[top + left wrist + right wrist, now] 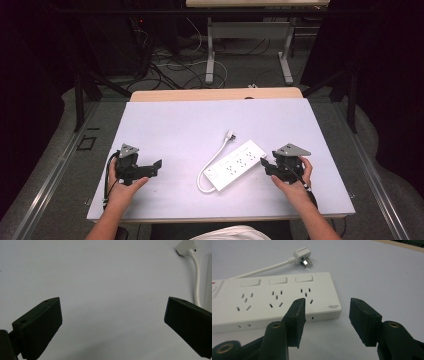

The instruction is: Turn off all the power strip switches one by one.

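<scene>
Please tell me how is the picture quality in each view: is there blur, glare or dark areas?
High view: the table is evenly lit, the room around it very dark. Left gripper view: the left tool looks soft against the bright tabletop, with a faint shadow below. Right gripper view: the power strip is sharp, and the plug has a small glint on its pins.

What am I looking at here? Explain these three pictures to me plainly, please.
A person sits at a table holding a hand-held left gripper and right gripper, each with two black jaws. The high view looks down from above. The other two pictures come from cameras riding on each gripper, looking along its jaws. On the table lies a white power strip with its cord and plug. Both pairs of jaws stand apart with nothing between them; the right gripper sits just beside the strip's end.
</scene>
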Demonstrator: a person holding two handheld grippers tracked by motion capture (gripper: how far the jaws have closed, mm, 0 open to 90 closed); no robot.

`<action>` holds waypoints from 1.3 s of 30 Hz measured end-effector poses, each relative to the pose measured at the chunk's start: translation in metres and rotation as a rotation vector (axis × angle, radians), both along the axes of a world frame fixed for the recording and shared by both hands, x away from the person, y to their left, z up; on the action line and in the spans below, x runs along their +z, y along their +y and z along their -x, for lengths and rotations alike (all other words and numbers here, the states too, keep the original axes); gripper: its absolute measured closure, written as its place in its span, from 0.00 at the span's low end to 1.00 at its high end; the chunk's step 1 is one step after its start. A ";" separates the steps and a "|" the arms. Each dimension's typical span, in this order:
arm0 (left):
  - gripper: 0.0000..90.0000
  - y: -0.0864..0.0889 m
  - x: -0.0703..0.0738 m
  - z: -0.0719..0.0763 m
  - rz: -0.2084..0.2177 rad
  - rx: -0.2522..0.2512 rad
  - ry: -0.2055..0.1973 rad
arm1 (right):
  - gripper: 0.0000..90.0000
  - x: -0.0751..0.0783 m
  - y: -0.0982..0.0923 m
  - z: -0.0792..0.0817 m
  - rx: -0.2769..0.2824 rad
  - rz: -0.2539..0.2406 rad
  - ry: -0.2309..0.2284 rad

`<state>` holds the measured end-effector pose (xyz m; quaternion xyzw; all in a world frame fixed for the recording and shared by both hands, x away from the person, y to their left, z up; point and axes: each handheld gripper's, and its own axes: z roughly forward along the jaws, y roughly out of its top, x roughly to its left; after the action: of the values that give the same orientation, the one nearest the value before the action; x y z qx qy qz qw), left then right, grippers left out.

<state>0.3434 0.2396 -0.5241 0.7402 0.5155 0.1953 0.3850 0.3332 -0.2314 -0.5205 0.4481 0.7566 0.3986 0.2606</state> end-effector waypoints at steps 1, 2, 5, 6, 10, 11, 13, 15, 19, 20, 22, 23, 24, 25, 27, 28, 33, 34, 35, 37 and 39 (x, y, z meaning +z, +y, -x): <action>0.01 0.000 0.000 0.000 0.000 0.000 0.000 | 0.53 0.001 0.003 -0.001 0.012 -0.006 -0.004; 0.01 -0.001 0.000 0.000 -0.003 0.001 -0.003 | 0.54 0.002 0.005 -0.001 0.022 -0.013 0.007; 0.01 -0.002 -0.001 0.000 0.002 0.006 -0.011 | 0.55 0.004 0.014 -0.002 0.048 -0.015 0.014; 0.01 -0.001 -0.001 0.000 -0.001 0.005 -0.009 | 0.55 0.005 0.016 -0.003 0.060 -0.007 0.018; 0.01 -0.001 0.000 0.000 -0.001 0.009 -0.011 | 0.54 0.008 0.028 -0.009 0.094 -0.006 0.054; 0.01 -0.001 0.000 0.000 -0.001 0.013 -0.012 | 0.54 0.008 0.031 -0.010 0.102 0.000 0.053; 0.01 -0.001 0.000 0.001 -0.005 0.019 -0.012 | 0.54 0.009 0.034 -0.011 0.107 0.006 0.057; 0.02 -0.001 0.000 0.001 -0.023 0.028 -0.014 | 0.54 0.011 0.044 -0.016 0.136 0.030 0.070; 0.02 0.000 0.000 0.001 -0.042 0.035 -0.015 | 0.54 0.015 0.055 -0.020 0.179 0.067 0.095; 0.02 0.000 0.000 0.001 -0.045 0.040 -0.020 | 0.54 0.015 0.058 -0.022 0.190 0.077 0.098; 0.02 -0.002 -0.001 0.001 -0.044 0.047 -0.030 | 0.54 0.016 0.063 -0.024 0.205 0.091 0.105; 0.02 -0.002 0.000 0.001 -0.048 0.048 -0.023 | 0.54 0.017 0.066 -0.025 0.213 0.102 0.108; 0.02 -0.002 0.000 0.001 -0.048 0.048 -0.023 | 0.54 0.017 0.069 -0.026 0.216 0.107 0.113; 0.02 -0.003 -0.001 0.001 -0.049 0.050 -0.029 | 0.54 0.017 0.071 -0.027 0.228 0.102 0.100; 0.02 -0.003 -0.001 0.001 -0.061 0.045 -0.028 | 0.53 0.018 0.076 -0.029 0.228 0.121 0.110; 0.02 -0.004 -0.001 0.001 -0.063 0.044 -0.029 | 0.53 0.019 0.078 -0.030 0.238 0.119 0.119; 0.02 -0.004 -0.001 0.001 -0.066 0.043 -0.022 | 0.53 0.019 0.089 -0.033 0.255 0.130 0.121; 0.02 -0.004 -0.002 0.001 -0.061 0.042 -0.028 | 0.53 0.019 0.093 -0.035 0.269 0.132 0.131; 0.02 -0.004 -0.002 0.001 -0.061 0.042 -0.028 | 0.53 0.019 0.096 -0.035 0.280 0.134 0.145; 0.02 -0.004 -0.002 0.001 -0.059 0.041 -0.027 | 0.54 0.019 0.100 -0.036 0.296 0.129 0.162; 0.02 -0.004 -0.002 0.001 -0.063 0.040 -0.021 | 0.55 0.019 0.105 -0.038 0.305 0.135 0.178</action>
<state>0.3424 0.2358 -0.5257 0.7393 0.5198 0.2269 0.3631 0.3709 -0.1268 -0.5016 0.3432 0.8609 0.3407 0.1583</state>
